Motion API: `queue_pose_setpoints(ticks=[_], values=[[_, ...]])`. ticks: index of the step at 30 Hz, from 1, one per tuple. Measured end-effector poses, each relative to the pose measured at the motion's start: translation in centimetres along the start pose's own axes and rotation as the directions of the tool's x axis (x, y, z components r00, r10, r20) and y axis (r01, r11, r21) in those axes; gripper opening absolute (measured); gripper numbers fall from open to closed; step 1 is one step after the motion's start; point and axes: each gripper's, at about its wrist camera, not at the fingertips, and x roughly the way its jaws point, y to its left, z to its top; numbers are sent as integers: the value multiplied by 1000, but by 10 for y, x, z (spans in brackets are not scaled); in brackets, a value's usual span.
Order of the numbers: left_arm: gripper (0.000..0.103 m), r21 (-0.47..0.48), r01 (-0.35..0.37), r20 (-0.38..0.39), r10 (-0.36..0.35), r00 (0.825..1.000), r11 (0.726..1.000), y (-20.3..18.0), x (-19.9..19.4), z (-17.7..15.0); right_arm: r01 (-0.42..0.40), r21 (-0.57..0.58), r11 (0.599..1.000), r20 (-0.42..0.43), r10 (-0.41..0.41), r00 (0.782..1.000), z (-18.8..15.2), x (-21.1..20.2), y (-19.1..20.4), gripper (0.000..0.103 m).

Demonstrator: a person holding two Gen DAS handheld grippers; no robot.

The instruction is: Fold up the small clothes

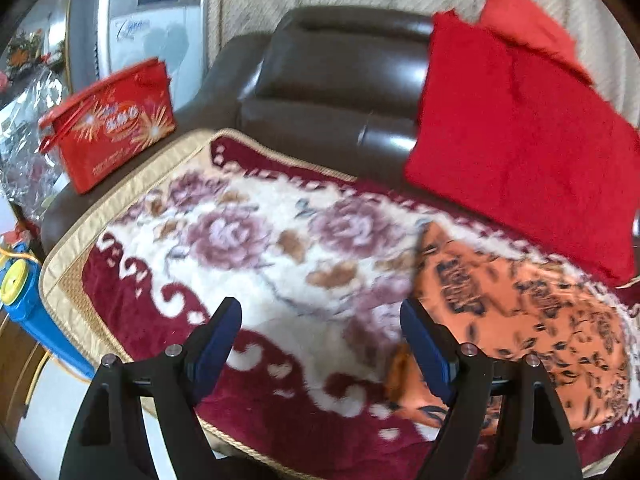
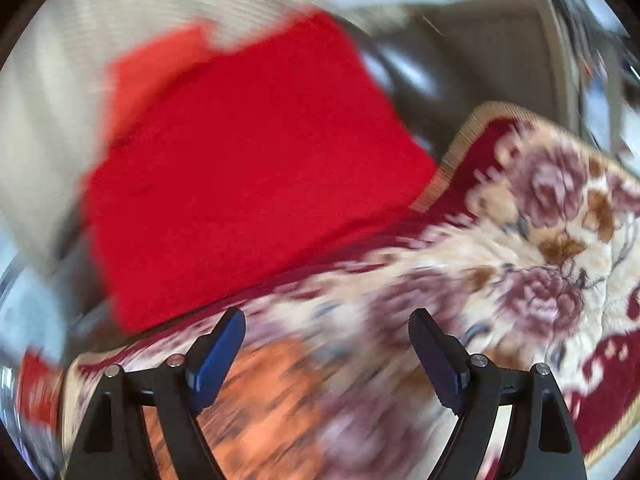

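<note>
An orange garment with a dark pattern (image 1: 520,320) lies on the floral plush blanket (image 1: 248,256) over the sofa seat, at the right of the left wrist view. My left gripper (image 1: 320,316) is open and empty, just above the blanket, its right finger at the garment's left edge. In the right wrist view, which is blurred, the orange garment (image 2: 272,400) lies low under my right gripper (image 2: 326,328), which is open and empty above the blanket (image 2: 520,248).
A red cushion (image 1: 516,128) leans on the brown leather sofa back (image 1: 340,76); it also shows in the right wrist view (image 2: 248,172). A red gift box (image 1: 112,124) stands on the sofa's left end. A blue and yellow toy (image 1: 24,292) sits off the left edge.
</note>
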Motion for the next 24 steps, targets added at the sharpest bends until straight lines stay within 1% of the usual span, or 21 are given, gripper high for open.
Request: queue_pose_setpoints(ticks=[1, 2, 3, 4, 5, 6, 7, 8, 9, 10, 12, 14, 15, 17, 19, 20, 23, 24], values=[[82, 1, 14, 3, -14, 1000, 1000, -4, -4, -1, -33, -19, 999, 21, 33, 999, -20, -25, 17, 101], [82, -3, 34, -3, -34, 999, 999, -8, -5, -3, -51, -24, 998, 49, 52, 997, -50, -51, 33, 103], [82, -8, 59, -11, -59, 998, 998, -11, -6, -5, -61, -24, 998, 67, 63, 996, -71, -66, 43, 103], [82, -8, 72, -19, -72, 997, 997, -16, -6, -8, -79, -32, 996, 67, 81, 994, -92, -75, 51, 103], [82, -3, 73, -26, -73, 997, 997, -20, -6, -12, -80, -35, 996, 51, 82, 995, -112, -78, 57, 103], [82, 4, 80, -35, -79, 996, 997, -26, -5, -15, -66, -6, 998, 28, 66, 997, -135, -74, 59, 103], [82, 19, 94, -44, -93, 995, 995, -33, -3, -19, -77, 40, 996, 0, 77, 997, -149, -68, 55, 103], [82, 41, 95, -57, -93, 994, 995, -41, 0, -24, -113, 120, 986, -69, 121, 990, -165, -49, 47, 103], [82, 55, 94, -65, -90, 994, 994, -49, 2, -27, -127, 173, 977, -112, 148, 983, -175, -35, 43, 103], [82, 77, 110, -76, -104, 992, 991, -60, 6, -30, -138, 217, 966, -141, 171, 975, -183, -21, 38, 103], [82, 111, 116, -92, -106, 990, 987, -77, 14, -32, -154, 291, 944, -182, 213, 960, -189, 3, 31, 103], [82, 141, 120, -105, -106, 989, 983, -100, 25, -33, -160, 381, 911, -208, 253, 945, -191, 24, 20, 103], [82, 154, 121, -112, -104, 988, 981, -110, 29, -33, -149, 408, 901, -218, 255, 942, -191, 32, 16, 103], [82, 183, 121, -122, -100, 988, 976, -132, 38, -32, -151, 443, 884, -227, 274, 934, -188, 48, 12, 103], [82, 208, 122, -116, -99, 988, 971, -148, 42, -30, -145, 465, 873, -228, 276, 934, -185, 60, 8, 103], [82, 216, 125, -115, -102, 988, 968, -154, 43, -30, -148, 491, 858, -227, 290, 930, -183, 67, 5, 103], [82, 237, 132, -110, -108, 988, 962, -168, 46, -29, -142, 547, 825, -212, 301, 930, -177, 80, -3, 103], [82, 242, 138, -113, -114, 987, 960, -171, 47, -29, -146, 554, 820, -208, 306, 929, -176, 82, -5, 103]])
